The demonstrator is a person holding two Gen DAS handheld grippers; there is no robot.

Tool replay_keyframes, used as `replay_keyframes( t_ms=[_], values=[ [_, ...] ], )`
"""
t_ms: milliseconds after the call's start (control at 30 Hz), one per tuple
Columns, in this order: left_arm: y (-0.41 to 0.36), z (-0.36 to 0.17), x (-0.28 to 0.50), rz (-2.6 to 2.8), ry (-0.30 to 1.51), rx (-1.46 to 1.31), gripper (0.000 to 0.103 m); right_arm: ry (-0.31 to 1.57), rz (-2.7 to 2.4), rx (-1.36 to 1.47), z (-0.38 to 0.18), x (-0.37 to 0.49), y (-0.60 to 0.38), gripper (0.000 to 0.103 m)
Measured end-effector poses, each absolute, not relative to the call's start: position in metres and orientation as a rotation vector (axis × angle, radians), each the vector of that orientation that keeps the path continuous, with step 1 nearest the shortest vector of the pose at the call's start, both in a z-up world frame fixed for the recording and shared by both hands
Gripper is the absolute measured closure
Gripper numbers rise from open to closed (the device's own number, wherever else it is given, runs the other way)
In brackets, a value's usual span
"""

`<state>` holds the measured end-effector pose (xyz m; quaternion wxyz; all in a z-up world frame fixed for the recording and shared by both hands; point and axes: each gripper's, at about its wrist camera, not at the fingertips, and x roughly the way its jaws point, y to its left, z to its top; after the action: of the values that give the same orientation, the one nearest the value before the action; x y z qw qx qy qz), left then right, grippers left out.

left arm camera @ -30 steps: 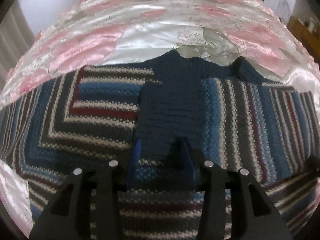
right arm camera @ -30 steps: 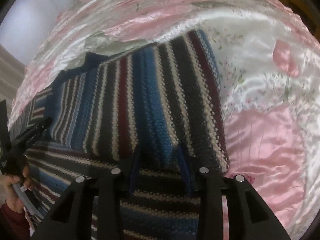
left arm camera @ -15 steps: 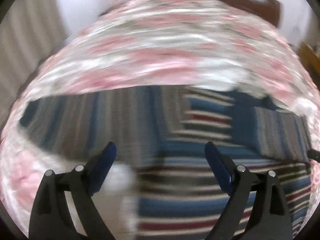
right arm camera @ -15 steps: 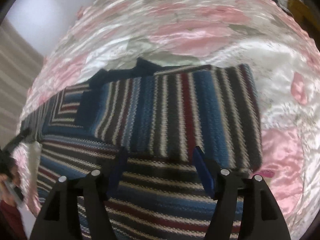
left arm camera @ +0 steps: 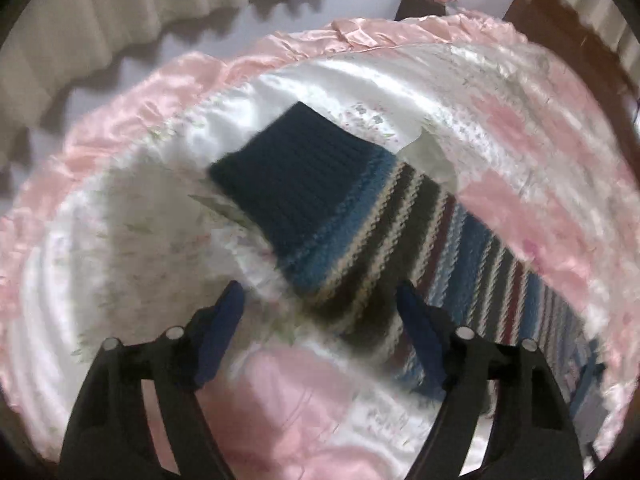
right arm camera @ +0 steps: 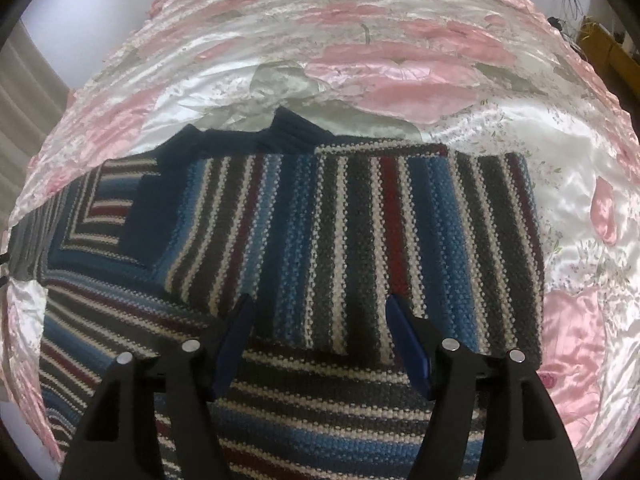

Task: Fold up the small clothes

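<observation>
A striped knit sweater (right arm camera: 360, 240) in blue, grey, cream and dark red lies flat on the bed, its right sleeve folded across the body and its navy collar (right arm camera: 296, 132) at the far edge. In the left wrist view the other sleeve (left arm camera: 392, 248) stretches out diagonally, ending in a navy ribbed cuff (left arm camera: 288, 176). My left gripper (left arm camera: 320, 320) is open just above this sleeve, with its right finger over the stripes. My right gripper (right arm camera: 320, 328) is open above the near edge of the folded sleeve, holding nothing.
A shiny pink and white floral bedspread (right arm camera: 400, 60) covers the bed. Beige curtains (left arm camera: 120, 8) and a pale floor lie beyond the bed edge, with a dark wooden headboard (left arm camera: 568, 20) and a small dark stand (left arm camera: 424, 4) at the far right.
Both grippers went from shut on the sweater to open. The left one swung away to the left and now faces the outstretched sleeve; the right one drew back a little.
</observation>
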<state>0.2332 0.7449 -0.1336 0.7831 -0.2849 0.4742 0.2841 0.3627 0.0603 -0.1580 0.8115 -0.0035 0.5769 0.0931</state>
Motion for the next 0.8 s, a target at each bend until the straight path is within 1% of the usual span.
replay_keyframes(
  t_ms=[200, 267, 367, 400, 433, 500, 667, 800],
  values=[
    [0.738, -0.142, 0.260, 0.555, 1.025, -0.577, 0.032, 1.244, 0.184, -0.050, -0.167, 0.364, 0.068, 0.034],
    [0.740, -0.147, 0.264, 0.567, 1.025, -0.593, 0.035, 1.244, 0.184, -0.050, -0.168, 0.365, 0.068, 0.034],
    [0.741, -0.148, 0.265, 0.583, 1.022, -0.588, 0.057, 1.236, 0.183, -0.048, -0.168, 0.365, 0.065, 0.034],
    [0.742, -0.147, 0.265, 0.582, 1.016, -0.597, 0.074, 1.234, 0.181, -0.045, -0.168, 0.365, 0.064, 0.034],
    [0.742, -0.146, 0.265, 0.574, 1.009, -0.614, 0.086, 1.233, 0.179, -0.040, -0.169, 0.365, 0.061, 0.034],
    [0.740, -0.138, 0.263, 0.578, 0.978, -0.626, 0.090, 1.229, 0.177, -0.018, -0.168, 0.364, 0.055, 0.034],
    [0.707, -0.103, 0.270, 0.548, 0.874, -0.545, 0.091, 1.211, 0.186, 0.023, -0.163, 0.360, 0.041, 0.034],
    [0.647, -0.073, 0.288, 0.457, 0.824, -0.432, 0.091, 1.192, 0.188, 0.034, -0.158, 0.356, 0.032, 0.034]
  ],
)
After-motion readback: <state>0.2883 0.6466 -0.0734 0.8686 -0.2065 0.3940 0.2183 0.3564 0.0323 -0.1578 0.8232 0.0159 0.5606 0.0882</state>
